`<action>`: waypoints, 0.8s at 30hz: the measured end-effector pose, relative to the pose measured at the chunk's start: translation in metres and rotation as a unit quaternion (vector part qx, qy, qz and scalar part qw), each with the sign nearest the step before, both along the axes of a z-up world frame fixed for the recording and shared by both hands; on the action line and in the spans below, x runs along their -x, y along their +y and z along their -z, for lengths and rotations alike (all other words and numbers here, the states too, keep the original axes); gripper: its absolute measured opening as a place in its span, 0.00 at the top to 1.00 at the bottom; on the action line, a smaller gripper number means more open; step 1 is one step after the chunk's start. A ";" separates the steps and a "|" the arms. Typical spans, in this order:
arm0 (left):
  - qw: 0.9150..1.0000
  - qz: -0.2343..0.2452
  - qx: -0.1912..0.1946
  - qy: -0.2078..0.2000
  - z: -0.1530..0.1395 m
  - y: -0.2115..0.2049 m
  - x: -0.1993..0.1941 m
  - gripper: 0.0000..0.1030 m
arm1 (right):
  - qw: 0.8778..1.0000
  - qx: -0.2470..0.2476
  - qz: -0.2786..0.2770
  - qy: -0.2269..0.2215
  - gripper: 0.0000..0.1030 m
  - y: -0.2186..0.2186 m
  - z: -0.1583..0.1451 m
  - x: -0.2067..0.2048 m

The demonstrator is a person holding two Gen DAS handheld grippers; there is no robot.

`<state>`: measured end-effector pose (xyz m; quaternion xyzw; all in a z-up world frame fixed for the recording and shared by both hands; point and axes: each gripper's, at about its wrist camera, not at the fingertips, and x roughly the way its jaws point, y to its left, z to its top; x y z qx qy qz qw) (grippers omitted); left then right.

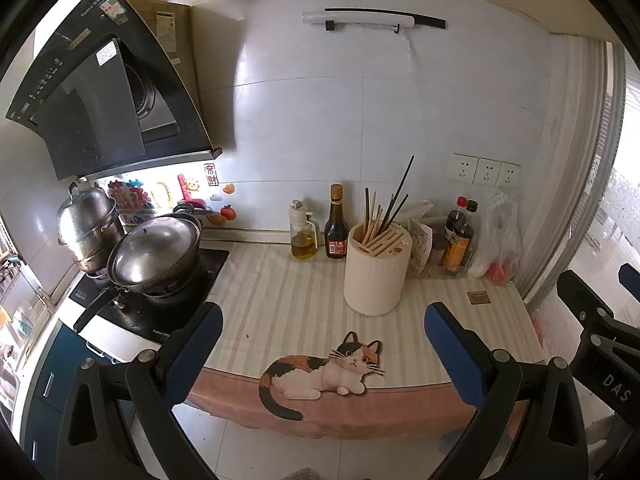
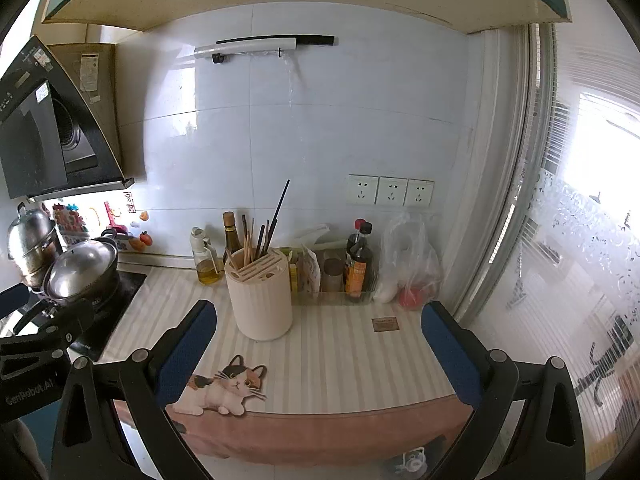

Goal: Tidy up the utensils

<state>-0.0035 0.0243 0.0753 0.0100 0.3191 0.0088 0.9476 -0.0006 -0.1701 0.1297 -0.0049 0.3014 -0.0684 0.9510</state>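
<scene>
A cream cylindrical utensil holder [image 1: 376, 270] [image 2: 262, 298] stands on the striped counter mat, with several wooden and dark chopsticks [image 1: 384, 210] [image 2: 260, 236] upright in its slotted top. My left gripper [image 1: 322, 344] hangs open in front of the counter's near edge, nothing between its blue pads. My right gripper [image 2: 318, 346] is open too, held off the counter's front with the holder beyond its left finger. Each view shows the other gripper's black frame at its edge.
A cat-shaped mat [image 1: 320, 372] [image 2: 224, 390] drapes over the front edge. An oil dispenser [image 1: 303, 236], a dark sauce bottle [image 1: 335, 228], more bottles [image 1: 458, 240] and a plastic bag [image 2: 408, 264] line the back wall. Pots [image 1: 154, 254] sit on the stove at left. A small brown card [image 2: 385, 324] lies at right.
</scene>
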 end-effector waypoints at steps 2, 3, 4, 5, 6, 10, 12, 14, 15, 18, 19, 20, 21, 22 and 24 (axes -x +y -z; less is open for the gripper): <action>1.000 -0.001 0.001 0.001 -0.001 0.000 0.000 0.00 | 1.000 -0.001 -0.002 0.001 0.00 0.001 0.000 0.000; 1.000 -0.003 0.002 0.002 -0.001 0.000 0.000 0.00 | 1.000 -0.002 -0.003 0.001 0.00 0.001 0.001 0.000; 1.000 -0.004 0.002 0.002 -0.002 0.001 0.001 0.00 | 1.000 -0.003 -0.004 0.002 0.00 0.002 0.001 -0.001; 1.000 -0.005 0.002 0.003 -0.002 0.001 0.001 0.00 | 1.000 -0.004 -0.005 0.003 0.00 0.002 0.001 -0.001; 1.000 -0.005 0.001 0.003 -0.002 0.002 0.001 0.00 | 1.000 -0.004 -0.006 0.003 0.00 0.003 0.002 -0.001; 1.000 -0.009 0.004 0.006 -0.001 0.005 0.002 0.00 | 1.000 -0.004 -0.011 0.008 0.00 0.007 0.004 -0.003; 1.000 -0.010 0.005 0.006 -0.001 0.007 0.002 0.00 | 1.000 -0.006 -0.013 0.010 0.00 0.007 0.005 -0.004; 1.000 -0.010 0.004 0.006 -0.001 0.008 0.002 0.00 | 1.000 -0.006 -0.014 0.012 0.00 0.010 0.006 -0.005; 1.000 -0.011 0.004 0.006 0.000 0.008 0.002 0.00 | 1.000 -0.007 -0.015 0.013 0.00 0.009 0.007 -0.005; 1.000 -0.012 0.003 0.004 0.000 0.008 0.001 0.00 | 1.000 -0.007 -0.016 0.015 0.00 0.012 0.008 -0.007; 1.000 -0.012 0.003 0.004 0.000 0.008 0.000 0.00 | 1.000 -0.007 -0.016 0.015 0.00 0.013 0.008 -0.007; 1.000 -0.012 0.003 0.003 0.000 0.008 -0.001 0.00 | 1.000 -0.008 -0.017 0.015 0.00 0.013 0.008 -0.007; 1.000 -0.012 0.003 0.003 0.000 0.008 -0.001 0.00 | 1.000 -0.008 -0.017 0.015 0.00 0.013 0.008 -0.008; 1.000 -0.013 0.002 0.002 0.000 0.009 -0.002 0.00 | 1.000 -0.008 -0.017 0.015 0.00 0.014 0.008 -0.008; 1.000 -0.013 0.003 0.003 0.001 0.009 -0.003 0.00 | 1.000 -0.009 -0.017 0.015 0.00 0.013 0.008 -0.009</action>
